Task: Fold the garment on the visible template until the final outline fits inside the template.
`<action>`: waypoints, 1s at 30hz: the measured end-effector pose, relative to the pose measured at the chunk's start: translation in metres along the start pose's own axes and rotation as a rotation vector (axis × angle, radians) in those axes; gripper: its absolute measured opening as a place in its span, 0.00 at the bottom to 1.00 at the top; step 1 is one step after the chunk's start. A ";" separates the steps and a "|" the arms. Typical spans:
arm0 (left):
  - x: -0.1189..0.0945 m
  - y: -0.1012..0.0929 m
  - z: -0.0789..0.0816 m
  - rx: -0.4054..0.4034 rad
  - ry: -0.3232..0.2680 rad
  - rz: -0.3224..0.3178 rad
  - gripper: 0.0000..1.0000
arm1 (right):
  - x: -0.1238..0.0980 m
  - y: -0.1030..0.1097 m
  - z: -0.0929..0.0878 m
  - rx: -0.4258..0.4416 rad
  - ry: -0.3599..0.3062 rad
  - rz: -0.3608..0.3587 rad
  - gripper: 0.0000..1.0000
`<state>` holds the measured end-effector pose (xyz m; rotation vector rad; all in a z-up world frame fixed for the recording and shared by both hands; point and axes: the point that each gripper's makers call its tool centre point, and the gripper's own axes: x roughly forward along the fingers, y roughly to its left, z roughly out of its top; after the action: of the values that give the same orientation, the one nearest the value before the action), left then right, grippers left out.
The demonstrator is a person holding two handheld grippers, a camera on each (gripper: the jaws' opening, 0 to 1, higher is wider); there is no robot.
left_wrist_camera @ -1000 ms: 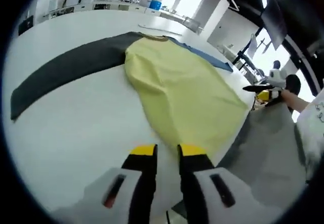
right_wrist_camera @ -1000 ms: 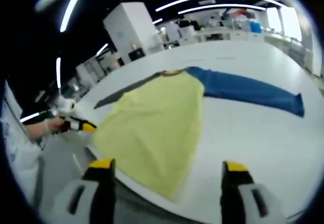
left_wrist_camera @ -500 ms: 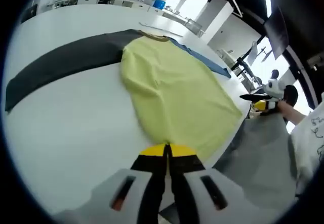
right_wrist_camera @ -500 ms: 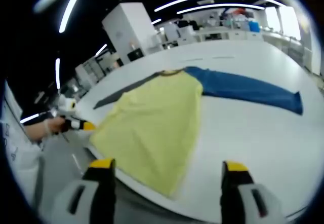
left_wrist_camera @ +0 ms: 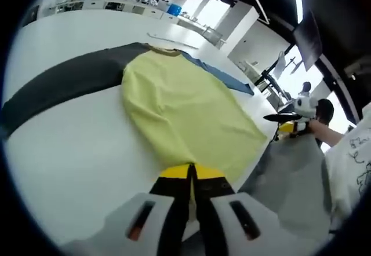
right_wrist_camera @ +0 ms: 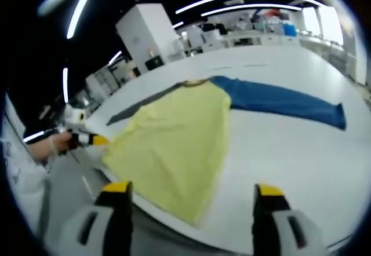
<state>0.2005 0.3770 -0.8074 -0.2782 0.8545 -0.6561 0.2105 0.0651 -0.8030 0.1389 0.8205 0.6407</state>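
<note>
A long-sleeved garment lies flat on the white table (left_wrist_camera: 69, 152): yellow body (left_wrist_camera: 179, 108), dark grey sleeve (left_wrist_camera: 64, 82), blue sleeve (left_wrist_camera: 223, 76). My left gripper (left_wrist_camera: 191, 172) is at the near hem of the yellow body, its jaws shut on the cloth edge. The right gripper view has the same yellow body (right_wrist_camera: 174, 140), the blue sleeve (right_wrist_camera: 284, 102) stretched to the right, and the left gripper (right_wrist_camera: 87, 140) at the garment's corner by the table edge. My right gripper (right_wrist_camera: 191, 189) hovers open before the hem, touching nothing.
The table edge (right_wrist_camera: 168, 215) runs just under the hem, with grey floor (left_wrist_camera: 290, 175) below it. A person's hand and sleeve (left_wrist_camera: 342, 146) hold the right gripper (left_wrist_camera: 293, 120) off the table's corner. Desks and shelves (right_wrist_camera: 255, 30) stand far behind.
My left gripper's jaws went from open to shut at the yellow hem. The left view has drifted a little. The right gripper has stayed open and nearly still.
</note>
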 end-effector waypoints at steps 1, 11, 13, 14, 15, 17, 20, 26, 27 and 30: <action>-0.001 0.000 0.001 0.010 -0.002 0.001 0.00 | 0.000 0.000 0.000 0.001 0.000 0.000 0.86; -0.007 0.004 0.000 -0.029 -0.017 0.001 0.00 | -0.001 -0.001 0.001 0.010 -0.008 -0.001 0.86; -0.008 0.005 -0.001 -0.031 -0.017 0.005 0.00 | -0.001 0.000 0.001 0.007 -0.005 -0.002 0.86; -0.009 0.006 -0.001 -0.035 -0.018 0.004 0.00 | -0.001 0.000 0.000 0.007 -0.004 -0.002 0.86; -0.010 0.005 -0.001 -0.037 -0.023 0.002 0.00 | -0.001 -0.001 0.000 0.006 -0.003 -0.001 0.85; -0.014 0.003 0.001 -0.041 -0.030 0.001 0.00 | -0.001 -0.003 0.000 0.004 -0.002 -0.002 0.85; -0.017 0.003 0.002 -0.034 -0.033 0.009 0.00 | -0.001 -0.001 0.000 0.006 0.000 -0.001 0.85; -0.026 0.003 0.010 -0.047 -0.056 0.004 0.00 | 0.000 -0.001 0.001 0.003 0.001 0.003 0.85; -0.027 0.002 0.010 -0.040 -0.057 0.005 0.00 | 0.000 0.000 0.001 0.002 0.001 0.002 0.85; -0.028 0.012 0.004 0.000 -0.029 0.049 0.00 | 0.002 0.000 0.000 0.001 0.003 0.005 0.85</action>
<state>0.1958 0.4041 -0.7939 -0.2655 0.8307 -0.6050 0.2115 0.0662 -0.8038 0.1413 0.8237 0.6453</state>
